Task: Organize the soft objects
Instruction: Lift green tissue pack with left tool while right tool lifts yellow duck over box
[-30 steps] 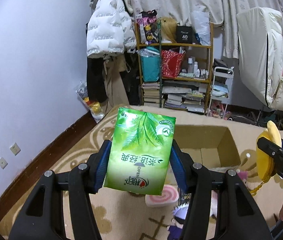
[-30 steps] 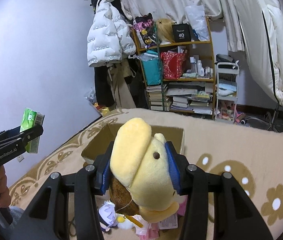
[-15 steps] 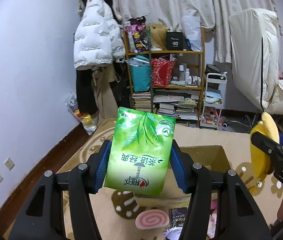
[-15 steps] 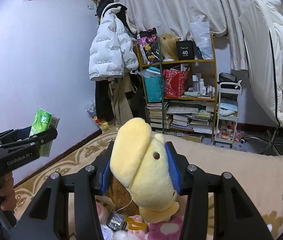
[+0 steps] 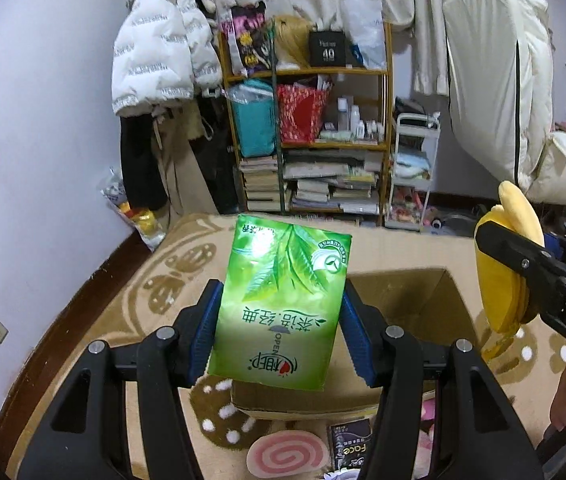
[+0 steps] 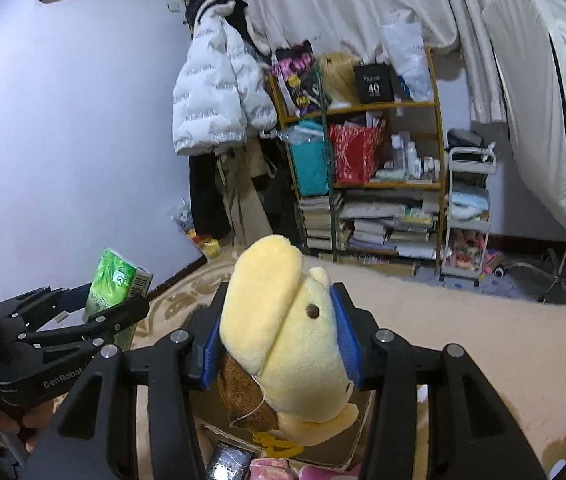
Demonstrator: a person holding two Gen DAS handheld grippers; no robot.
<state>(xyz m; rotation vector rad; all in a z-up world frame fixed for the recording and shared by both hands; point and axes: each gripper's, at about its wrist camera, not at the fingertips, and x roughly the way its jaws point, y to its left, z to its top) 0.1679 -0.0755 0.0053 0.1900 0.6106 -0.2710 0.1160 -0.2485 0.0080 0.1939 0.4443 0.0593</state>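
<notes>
Both tongs loaded, above the box.
Your left tongs (image 5: 281, 320) clamp a green pack (image 5: 281, 304) marked "OPEN"; your right tongs (image 6: 279, 340) squeeze a yellow plush (image 6: 283, 340). Below sits the box (image 5: 423, 300); farther off, a shelf (image 5: 323, 152) sign reads "40".

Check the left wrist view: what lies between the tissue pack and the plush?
Only the cardboard box, open, sitting on the rug below and behind the gap. Left gripper clamps the tissue pack; right gripper clamps the plush.
</notes>
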